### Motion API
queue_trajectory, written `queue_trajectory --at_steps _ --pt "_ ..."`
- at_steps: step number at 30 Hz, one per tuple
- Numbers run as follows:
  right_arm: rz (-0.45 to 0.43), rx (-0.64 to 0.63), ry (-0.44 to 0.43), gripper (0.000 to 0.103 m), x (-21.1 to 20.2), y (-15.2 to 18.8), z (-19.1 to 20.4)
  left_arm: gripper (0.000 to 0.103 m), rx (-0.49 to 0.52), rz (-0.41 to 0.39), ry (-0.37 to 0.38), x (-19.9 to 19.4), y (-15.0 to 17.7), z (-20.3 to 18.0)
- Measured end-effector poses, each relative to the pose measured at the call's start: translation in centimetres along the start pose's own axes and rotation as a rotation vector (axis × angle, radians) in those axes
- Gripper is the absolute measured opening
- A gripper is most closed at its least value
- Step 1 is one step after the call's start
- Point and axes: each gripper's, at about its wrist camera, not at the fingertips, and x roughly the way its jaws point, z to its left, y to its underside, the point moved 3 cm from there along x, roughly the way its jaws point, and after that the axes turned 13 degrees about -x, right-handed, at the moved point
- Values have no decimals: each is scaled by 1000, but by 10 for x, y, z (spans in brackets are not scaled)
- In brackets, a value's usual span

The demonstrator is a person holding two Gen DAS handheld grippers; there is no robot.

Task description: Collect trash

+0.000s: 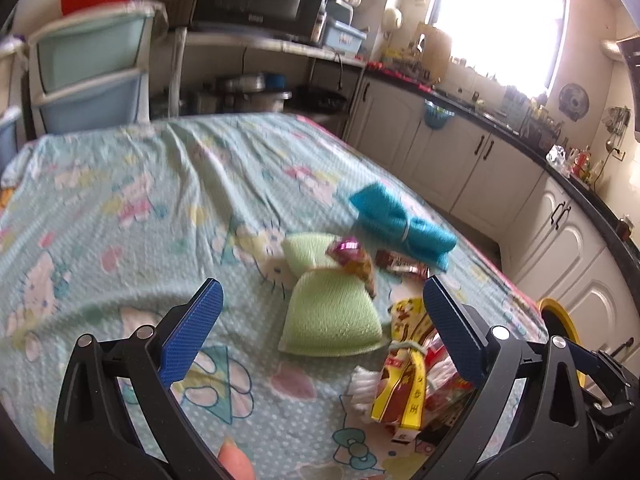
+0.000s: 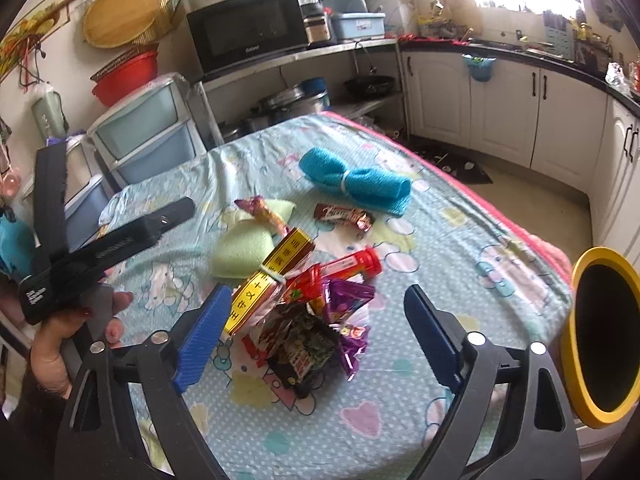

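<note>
On the tablecloth (image 2: 460, 240), the red tube (image 2: 352, 262) points right, lying flat.

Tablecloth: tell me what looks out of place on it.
A heap of snack wrappers with a red tube litters the near end, and a chocolate bar wrapper lies apart beside the blue cloth. One candy wrapper rests on the green sponge.

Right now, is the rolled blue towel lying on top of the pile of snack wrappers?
No, the rolled blue towel lies by itself farther back on the patterned bedsheet, apart from the pile of snack wrappers.
</note>
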Motion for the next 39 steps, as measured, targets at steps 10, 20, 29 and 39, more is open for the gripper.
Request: queue_trajectory --at_steps 10,20,29,39 --pt "57 0 -70 56 33 -3 10 92 -42 133 24 43 15 8" --pt "69 -28 -79 8 42 -6 10 92 -83 212 16 75 21 4" --pt "32 8 -102 2 25 -8 -2 64 -78 240 -14 86 26 5" --pt "3 36 -92 2 10 -7 -12 40 -40 227 2 71 20 5"
